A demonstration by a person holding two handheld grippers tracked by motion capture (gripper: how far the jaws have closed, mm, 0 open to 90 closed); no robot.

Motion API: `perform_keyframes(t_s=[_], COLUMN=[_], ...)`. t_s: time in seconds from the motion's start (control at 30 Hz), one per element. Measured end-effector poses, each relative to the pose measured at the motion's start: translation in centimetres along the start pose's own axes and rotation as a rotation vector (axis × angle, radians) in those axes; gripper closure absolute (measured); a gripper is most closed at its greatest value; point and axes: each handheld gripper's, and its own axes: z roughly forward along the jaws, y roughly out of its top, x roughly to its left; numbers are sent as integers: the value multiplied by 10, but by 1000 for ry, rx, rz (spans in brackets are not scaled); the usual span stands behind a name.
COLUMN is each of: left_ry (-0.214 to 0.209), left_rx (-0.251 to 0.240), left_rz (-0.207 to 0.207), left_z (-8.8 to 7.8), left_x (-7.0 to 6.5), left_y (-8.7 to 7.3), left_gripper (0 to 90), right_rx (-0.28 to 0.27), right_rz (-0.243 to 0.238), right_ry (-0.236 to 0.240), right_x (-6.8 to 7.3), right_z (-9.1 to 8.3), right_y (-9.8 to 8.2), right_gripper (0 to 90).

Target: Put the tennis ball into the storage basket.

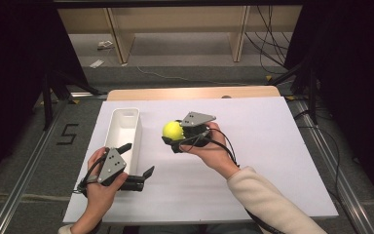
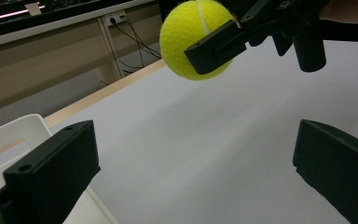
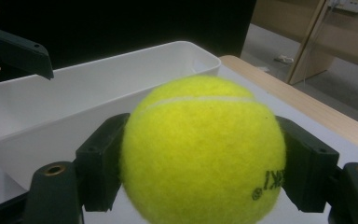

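A yellow tennis ball point(image 1: 172, 130) point(image 3: 203, 154) is held just above the white sheet, pinched on both sides by the black jaws of my right gripper point(image 1: 174, 137) point(image 3: 200, 163). In the left gripper view the ball point(image 2: 196, 39) hangs at the top with one right jaw across it. A long white bin point(image 1: 126, 111) point(image 3: 98, 88) stands just left of the ball and looks empty. My left gripper point(image 1: 136, 160) point(image 2: 196, 172) is open near the bin's near end, its jaws wide apart over bare sheet.
A white sheet point(image 1: 263, 151) covers the wooden table point(image 1: 190, 92). Wooden shelving legs point(image 1: 119, 39) and cables lie on the floor beyond the far edge. The bin's corner point(image 2: 18, 135) sits beside my left jaw. Dark stands flank the table.
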Motion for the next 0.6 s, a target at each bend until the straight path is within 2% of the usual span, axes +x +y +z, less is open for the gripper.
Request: perform_keyframes(t_s=[0.6], left_ry=[1], left_rx=[-1], left_rz=[0], left_z=[0], left_x=[0], left_y=[0], left_gripper=[0], right_rx=[-6], right_rz=[7], right_ry=[5], right_x=[2], right_z=[5], right_y=[4], right_gripper=[267])
